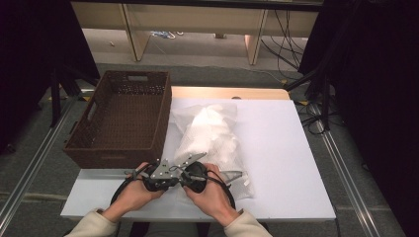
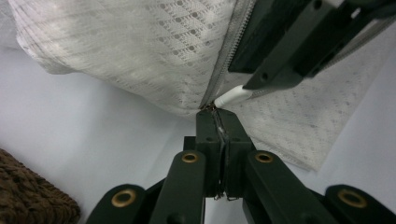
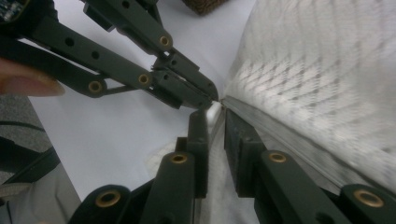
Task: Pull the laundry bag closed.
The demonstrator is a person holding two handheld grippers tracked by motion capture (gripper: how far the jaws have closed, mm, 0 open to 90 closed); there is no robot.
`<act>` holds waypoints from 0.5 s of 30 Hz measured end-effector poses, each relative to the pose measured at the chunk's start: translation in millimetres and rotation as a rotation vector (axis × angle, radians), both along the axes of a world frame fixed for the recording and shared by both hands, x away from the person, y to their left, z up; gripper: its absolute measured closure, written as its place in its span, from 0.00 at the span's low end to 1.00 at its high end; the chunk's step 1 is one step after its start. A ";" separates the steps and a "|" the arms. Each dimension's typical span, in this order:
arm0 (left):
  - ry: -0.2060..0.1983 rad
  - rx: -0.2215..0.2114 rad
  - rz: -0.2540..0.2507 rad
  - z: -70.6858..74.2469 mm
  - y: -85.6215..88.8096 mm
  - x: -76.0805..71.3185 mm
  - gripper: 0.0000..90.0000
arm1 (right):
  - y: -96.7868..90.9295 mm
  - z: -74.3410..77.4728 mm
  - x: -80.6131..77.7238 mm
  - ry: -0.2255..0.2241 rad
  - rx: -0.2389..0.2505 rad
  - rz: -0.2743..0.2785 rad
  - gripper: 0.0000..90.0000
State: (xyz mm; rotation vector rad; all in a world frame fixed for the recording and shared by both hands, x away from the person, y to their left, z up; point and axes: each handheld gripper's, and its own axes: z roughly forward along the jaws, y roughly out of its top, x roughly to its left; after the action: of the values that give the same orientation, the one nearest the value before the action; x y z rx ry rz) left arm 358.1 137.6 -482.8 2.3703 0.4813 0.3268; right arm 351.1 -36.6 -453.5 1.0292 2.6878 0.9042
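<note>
At frame centre, the mesh bag's (image 2: 140,51) end is being pinched by the clenched left gripper (image 2: 217,114); the zipper pull (image 2: 233,96), between the right gripper's (image 3: 215,112) slightly parted fingers, should be squeezed before being drawn.

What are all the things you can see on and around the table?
mesh bag: one, white, stuffed, lying across the middle of the table
zipper: one, grey, along the bag's edge
zipper pull: one, white, at the near end of the zipper
basket: one, dark brown wicker, at the table's left edge
table: one, white top
cables: several, dark, on the floor behind
left gripper: one, black, shut on the bag's edge
right gripper: one, black, jaws around the zipper pull
hands: two, holding the grippers
</note>
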 end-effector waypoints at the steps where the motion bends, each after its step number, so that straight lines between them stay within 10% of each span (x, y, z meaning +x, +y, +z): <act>1: 0.003 -0.003 0.001 -0.2 -0.1 0.1 0.97 | 0.6 -1.3 -0.1 0.002 0.001 0.003 0.90; 15: 0.011 -0.002 0.009 -0.3 0.9 1.0 0.99 | 4.0 -9.0 4.3 -0.014 -0.005 -0.018 0.96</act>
State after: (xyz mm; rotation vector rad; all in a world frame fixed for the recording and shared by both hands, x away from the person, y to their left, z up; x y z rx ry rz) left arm 359.1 138.4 -483.1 2.3695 0.4978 0.3169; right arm 355.5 -32.6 -462.5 1.0402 2.6633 0.8982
